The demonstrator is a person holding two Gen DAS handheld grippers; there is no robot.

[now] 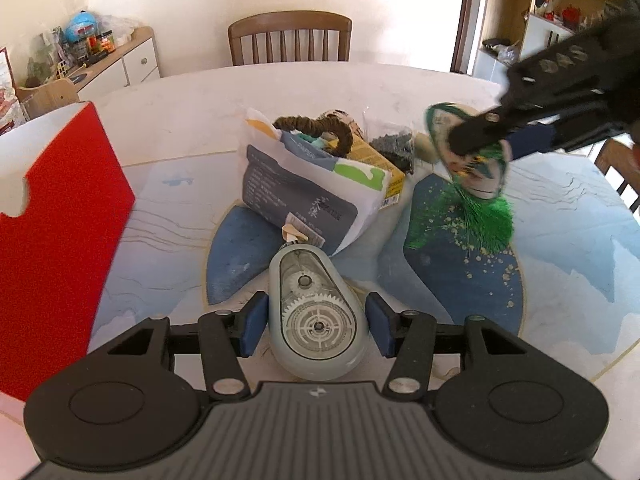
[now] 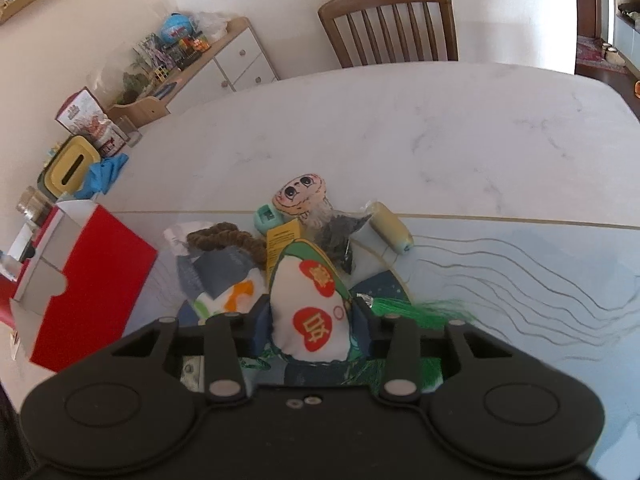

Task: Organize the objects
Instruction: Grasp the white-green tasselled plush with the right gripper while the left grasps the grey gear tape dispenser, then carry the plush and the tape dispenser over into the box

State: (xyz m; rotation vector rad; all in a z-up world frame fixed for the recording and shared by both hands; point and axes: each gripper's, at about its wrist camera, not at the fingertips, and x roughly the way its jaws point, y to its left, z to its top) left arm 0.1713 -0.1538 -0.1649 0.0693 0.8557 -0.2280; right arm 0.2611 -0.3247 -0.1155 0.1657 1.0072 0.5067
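At 10 o'clock from both grippers sits the red box (image 1: pixel 60 216); left gripper (image 1: pixel 316 320) jaws clamp the correction tape (image 1: pixel 314 312), long axis pointing ahead, right gripper (image 2: pixel 312 320) jaws clamp the tasselled sachet (image 2: pixel 316 312).

I see a cream wall (image 1: pixel 192 4) across the top of the frame; a wooden chair (image 1: pixel 290 38) stands centre top behind the pale table (image 1: pixel 280 84); upper left, a white cabinet (image 1: pixel 132 62) carries clutter; upper right, a bright doorway (image 1: pixel 486 20) and shelves (image 1: pixel 560 12); daylight is soft.
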